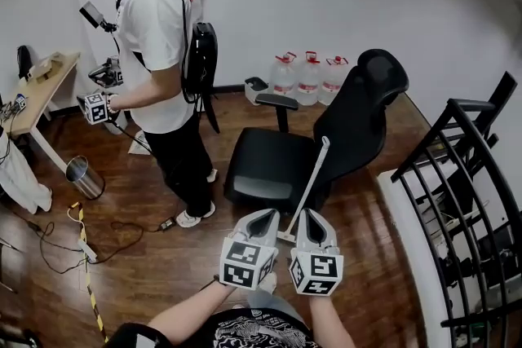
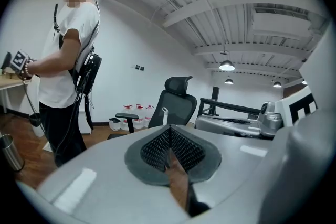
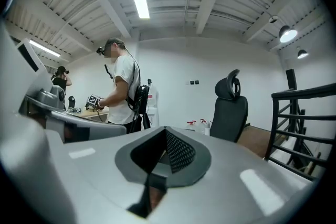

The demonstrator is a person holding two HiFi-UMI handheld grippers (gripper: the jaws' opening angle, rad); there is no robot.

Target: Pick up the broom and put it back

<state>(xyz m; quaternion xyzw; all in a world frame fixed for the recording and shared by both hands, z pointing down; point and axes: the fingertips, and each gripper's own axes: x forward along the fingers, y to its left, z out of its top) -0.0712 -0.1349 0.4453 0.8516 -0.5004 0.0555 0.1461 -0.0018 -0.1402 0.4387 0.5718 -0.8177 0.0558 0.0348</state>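
Broom duty looks all but finished: the long white-handled broom [image 1: 310,182] leans against the black mesh office chair [image 1: 351,122], its lower end between the two grippers. The left gripper [image 1: 265,216] and right gripper [image 1: 308,216] are both clenched on nothing, so probably only backing away is left.

The black chair [image 1: 265,163] and leaning broom [image 1: 312,179] block 12 o'clock. The railing [image 1: 453,126] blocks 3 o'clock. The floor [image 1: 155,265] at 9 o'clock is open.
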